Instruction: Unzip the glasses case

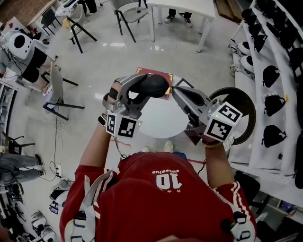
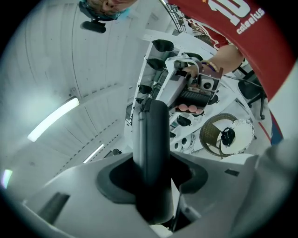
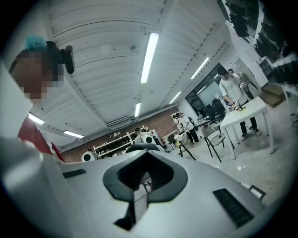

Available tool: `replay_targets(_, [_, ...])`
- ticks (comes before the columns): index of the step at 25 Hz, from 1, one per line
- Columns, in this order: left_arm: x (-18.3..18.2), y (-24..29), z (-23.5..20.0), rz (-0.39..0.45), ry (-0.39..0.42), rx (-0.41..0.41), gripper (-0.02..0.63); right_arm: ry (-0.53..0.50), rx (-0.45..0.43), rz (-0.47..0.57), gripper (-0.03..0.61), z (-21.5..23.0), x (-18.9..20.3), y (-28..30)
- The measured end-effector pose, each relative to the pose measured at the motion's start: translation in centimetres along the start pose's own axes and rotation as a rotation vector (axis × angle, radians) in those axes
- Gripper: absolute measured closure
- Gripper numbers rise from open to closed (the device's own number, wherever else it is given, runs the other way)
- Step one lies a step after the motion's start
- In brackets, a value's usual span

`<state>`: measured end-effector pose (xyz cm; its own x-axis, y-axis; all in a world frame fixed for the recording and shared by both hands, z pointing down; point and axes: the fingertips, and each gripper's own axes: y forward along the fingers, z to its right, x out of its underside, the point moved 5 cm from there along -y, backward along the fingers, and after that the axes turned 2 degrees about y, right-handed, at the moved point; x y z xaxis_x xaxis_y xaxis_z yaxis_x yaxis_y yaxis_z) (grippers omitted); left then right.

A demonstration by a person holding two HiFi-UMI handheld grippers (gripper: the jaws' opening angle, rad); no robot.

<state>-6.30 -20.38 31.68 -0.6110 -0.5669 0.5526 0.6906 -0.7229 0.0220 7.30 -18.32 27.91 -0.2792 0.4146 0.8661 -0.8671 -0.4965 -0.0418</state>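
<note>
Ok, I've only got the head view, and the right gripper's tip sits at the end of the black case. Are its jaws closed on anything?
Observer: The right gripper view shows the right gripper shut, with a thin sliver between its pads, probably the zip pull.
Operator: And the left one's hold?
Observer: In the left gripper view the glasses case stands edge-on between the notched pads of the left gripper, pinched on both sides.

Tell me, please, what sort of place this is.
Probably a robotics lab or workshop: a rack of black shell-like parts, white rounded machines on shelving, and a white work table with chairs.
</note>
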Motion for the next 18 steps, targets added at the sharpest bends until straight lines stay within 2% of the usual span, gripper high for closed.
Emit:
replay_targets(11, [-1.0,-1.6,-1.2,0.165,-0.256,0.081,0.407,0.188,-0.095,-0.003,0.566,0.2,0.7,1.5])
replay_targets(18, [-2.1,-1.8,-1.8,0.249,-0.380,0.116,0.405,0.250,-0.136,0.006,0.565,0.2,0.9,1.8])
